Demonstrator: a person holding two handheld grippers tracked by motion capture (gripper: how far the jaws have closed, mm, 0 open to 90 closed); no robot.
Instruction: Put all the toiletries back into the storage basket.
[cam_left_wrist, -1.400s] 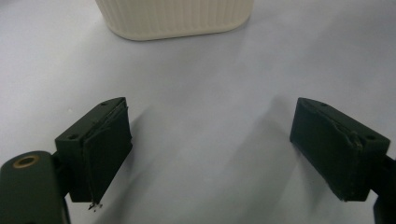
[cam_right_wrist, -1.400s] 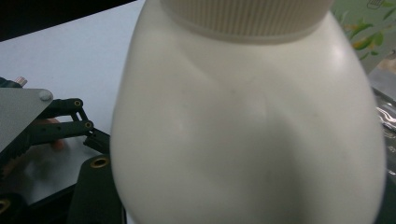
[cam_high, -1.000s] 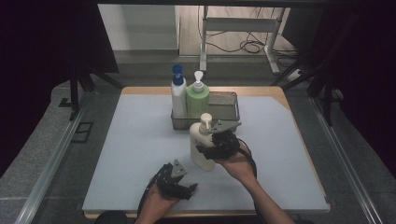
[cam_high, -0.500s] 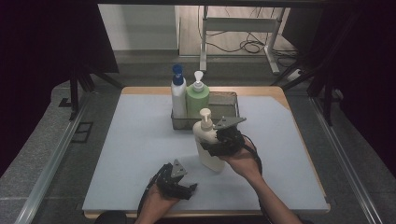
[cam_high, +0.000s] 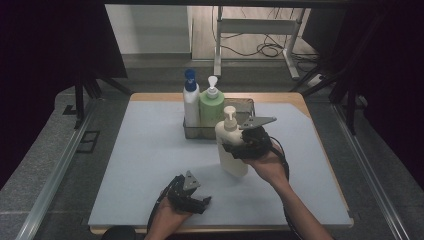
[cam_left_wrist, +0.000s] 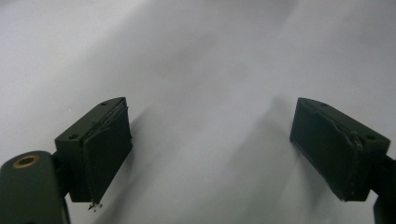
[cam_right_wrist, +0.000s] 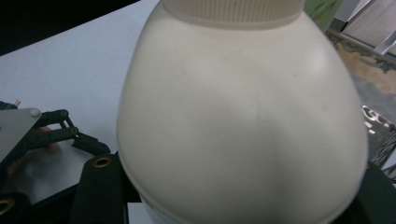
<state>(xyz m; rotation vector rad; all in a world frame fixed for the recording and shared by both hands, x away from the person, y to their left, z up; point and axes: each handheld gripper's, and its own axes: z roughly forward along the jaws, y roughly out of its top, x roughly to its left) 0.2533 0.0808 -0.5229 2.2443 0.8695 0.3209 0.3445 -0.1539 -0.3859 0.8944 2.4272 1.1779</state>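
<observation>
The right gripper (cam_high: 234, 148) pinches a cream pump bottle (cam_high: 231, 145) across its body, the jaws pressed against its two sides; the bottle stands upright between them, its base clear of the white table mat (cam_high: 145, 150). Just beyond the fingers sits a wire basket (cam_high: 246, 106) holding a white bottle with a blue cap (cam_high: 190, 102) and a green pump bottle (cam_high: 212, 104). The left gripper (cam_high: 200, 202) rests low on the mat near the front edge, its fingers (cam_left_wrist: 100, 149) spread wide with bare mat between them.
</observation>
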